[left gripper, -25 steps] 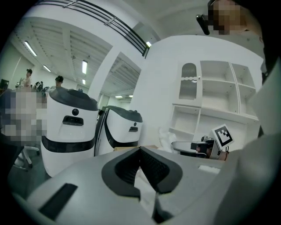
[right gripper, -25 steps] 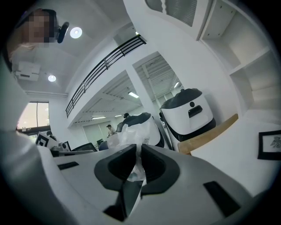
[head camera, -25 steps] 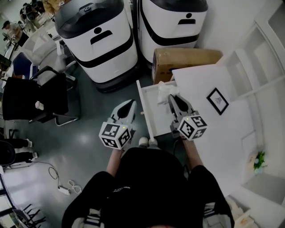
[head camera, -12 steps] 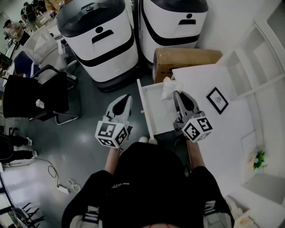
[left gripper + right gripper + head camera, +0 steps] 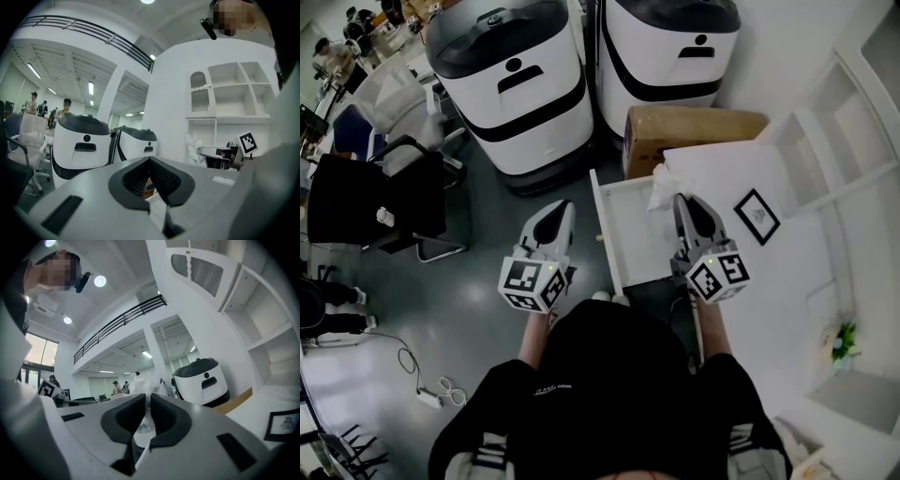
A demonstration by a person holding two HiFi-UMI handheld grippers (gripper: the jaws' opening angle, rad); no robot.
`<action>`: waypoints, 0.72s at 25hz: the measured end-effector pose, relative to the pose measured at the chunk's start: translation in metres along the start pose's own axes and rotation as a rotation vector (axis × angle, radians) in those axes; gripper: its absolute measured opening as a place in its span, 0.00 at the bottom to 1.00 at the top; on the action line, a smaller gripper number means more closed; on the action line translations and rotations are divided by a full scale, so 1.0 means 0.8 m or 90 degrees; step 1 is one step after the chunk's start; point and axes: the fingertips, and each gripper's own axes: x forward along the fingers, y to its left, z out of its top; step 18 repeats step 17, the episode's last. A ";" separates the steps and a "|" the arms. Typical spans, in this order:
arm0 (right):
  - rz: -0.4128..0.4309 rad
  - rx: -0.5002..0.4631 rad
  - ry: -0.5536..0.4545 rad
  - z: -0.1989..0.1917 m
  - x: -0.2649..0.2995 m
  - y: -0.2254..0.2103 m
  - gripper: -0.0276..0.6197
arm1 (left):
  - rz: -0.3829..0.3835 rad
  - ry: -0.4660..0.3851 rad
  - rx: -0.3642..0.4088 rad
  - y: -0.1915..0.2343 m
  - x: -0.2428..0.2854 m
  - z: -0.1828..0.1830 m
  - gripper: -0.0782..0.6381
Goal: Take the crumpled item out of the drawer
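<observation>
Grey-white left gripper (image 5: 562,210), centre-left: clenched, empty. Open white drawer (image 5: 623,246), centre. Grey-white right gripper (image 5: 679,200) pinching crumpled white plastic wad (image 5: 661,186), lifted over drawer's upper end – thin pinch on loose material; may slip, fall back inside, or snag on white desktop (image 5: 722,173) edge.

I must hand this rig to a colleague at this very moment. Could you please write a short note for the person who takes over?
Left gripper: shut and empty, beside the open drawer.
Right gripper: shut on the crumpled white item.
The item hangs at the jaw tips over the drawer's far end, next to the white cabinet top.
Done: the item is gripped and appears lifted off the drawer floor.
Left: carry it clear of the drawer and set it down, probably on the cabinet top.
</observation>
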 end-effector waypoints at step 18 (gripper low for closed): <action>-0.029 -0.022 -0.011 0.006 -0.010 -0.005 0.07 | 0.021 -0.005 0.007 0.010 -0.012 0.004 0.11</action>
